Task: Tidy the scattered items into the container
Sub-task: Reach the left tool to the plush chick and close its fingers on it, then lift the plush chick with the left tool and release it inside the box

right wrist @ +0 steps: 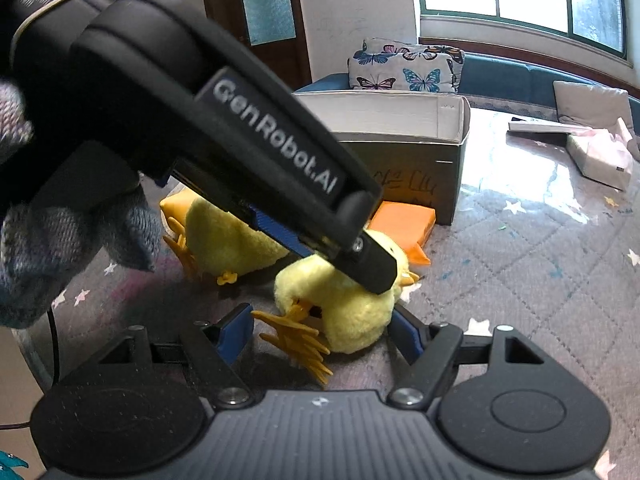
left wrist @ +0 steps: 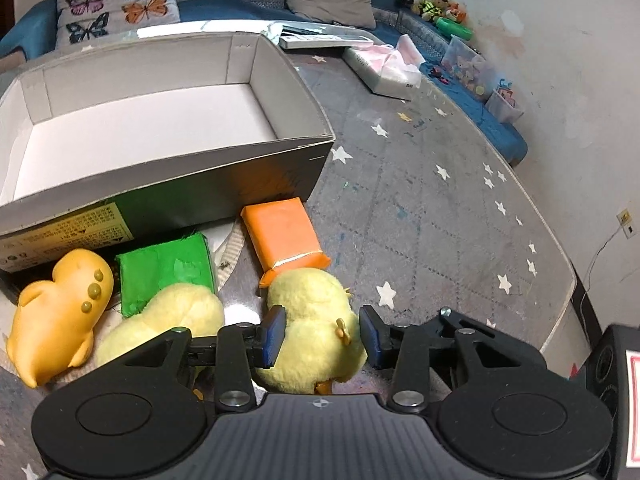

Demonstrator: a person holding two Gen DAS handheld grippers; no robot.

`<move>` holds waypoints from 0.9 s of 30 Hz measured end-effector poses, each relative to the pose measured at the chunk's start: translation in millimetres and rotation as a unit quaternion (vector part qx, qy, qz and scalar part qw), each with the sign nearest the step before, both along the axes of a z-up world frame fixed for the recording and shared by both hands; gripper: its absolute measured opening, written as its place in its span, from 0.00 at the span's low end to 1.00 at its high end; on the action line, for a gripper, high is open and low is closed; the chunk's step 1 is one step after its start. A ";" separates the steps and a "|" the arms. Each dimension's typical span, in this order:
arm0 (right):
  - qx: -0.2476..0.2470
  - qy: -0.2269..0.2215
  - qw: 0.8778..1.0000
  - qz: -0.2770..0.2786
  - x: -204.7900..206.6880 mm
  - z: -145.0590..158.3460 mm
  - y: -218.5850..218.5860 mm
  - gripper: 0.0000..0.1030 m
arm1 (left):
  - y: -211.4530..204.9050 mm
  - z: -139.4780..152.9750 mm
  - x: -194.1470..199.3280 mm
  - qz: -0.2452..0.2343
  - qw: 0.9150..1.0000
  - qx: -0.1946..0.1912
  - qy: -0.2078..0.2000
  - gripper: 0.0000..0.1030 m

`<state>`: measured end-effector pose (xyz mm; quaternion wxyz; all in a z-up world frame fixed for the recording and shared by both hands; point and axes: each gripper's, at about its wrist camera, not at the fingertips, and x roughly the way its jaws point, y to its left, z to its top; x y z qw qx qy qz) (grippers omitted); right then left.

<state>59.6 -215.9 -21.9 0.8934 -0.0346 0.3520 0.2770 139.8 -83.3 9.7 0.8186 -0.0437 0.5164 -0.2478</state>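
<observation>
A yellow plush duck [left wrist: 312, 320] lies on the mat between the blue pads of my left gripper [left wrist: 322, 334], whose jaws are open on either side of it, touching or nearly so. A second plush duck [left wrist: 176, 312], an orange toy figure [left wrist: 60, 316], a green packet [left wrist: 168, 272] and an orange packet [left wrist: 284, 236] lie before the empty cardboard box [left wrist: 256, 156]. In the right wrist view the left gripper [right wrist: 372, 264] presses down on the duck [right wrist: 352, 312]. My right gripper [right wrist: 326, 334] is open around the same duck's feet.
A grey star-patterned mat [left wrist: 420, 208] covers the table. A tissue pack [left wrist: 384, 68] and a white flat object [left wrist: 320, 38] lie at the far side. A blue sofa with a butterfly cushion [left wrist: 116, 0] and toy bins [left wrist: 468, 60] stand behind.
</observation>
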 end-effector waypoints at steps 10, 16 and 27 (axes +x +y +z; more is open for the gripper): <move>0.018 0.006 1.000 -0.008 0.2 0.9 -4.5 0.69 | 13.3 -3.5 -1.0 0.050 0.998 -0.037 0.027 0.42; 0.023 0.007 1.000 -0.011 -0.1 0.7 -4.7 0.68 | 18.2 -3.7 -3.6 0.069 0.996 -0.048 0.029 0.41; 0.023 0.001 1.000 -0.010 -2.4 11.8 -7.3 0.62 | 26.6 8.2 -5.2 0.087 0.993 -0.072 0.024 0.33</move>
